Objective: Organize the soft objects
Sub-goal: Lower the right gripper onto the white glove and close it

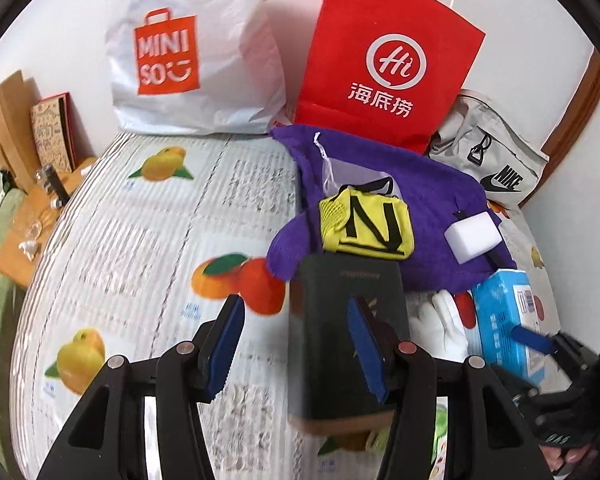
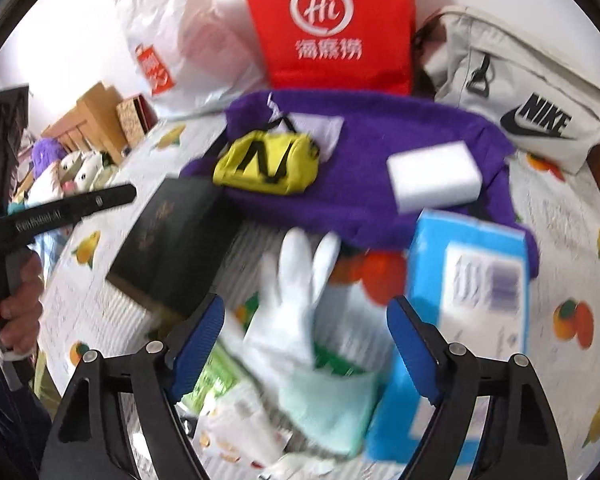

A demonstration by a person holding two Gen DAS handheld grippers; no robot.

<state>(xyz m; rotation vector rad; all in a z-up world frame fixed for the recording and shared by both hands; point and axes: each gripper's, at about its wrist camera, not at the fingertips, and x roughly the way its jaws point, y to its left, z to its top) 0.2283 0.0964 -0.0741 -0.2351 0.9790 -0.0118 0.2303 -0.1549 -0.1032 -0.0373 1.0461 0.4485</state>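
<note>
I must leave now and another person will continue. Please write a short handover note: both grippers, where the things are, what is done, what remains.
Left gripper: open, nothing between its pads; the black rectangular box stands behind its right finger.
Right gripper: open over the white rubber glove, not pressing it.
On the purple fleece cloth: the yellow mesh pouch and the white foam block. The blue cardboard box lies right of the glove.
Against the wall: white plastic bag, red paper bag, grey fabric bag.
Done: nothing visibly sorted.
Left: probably every soft item.
</note>
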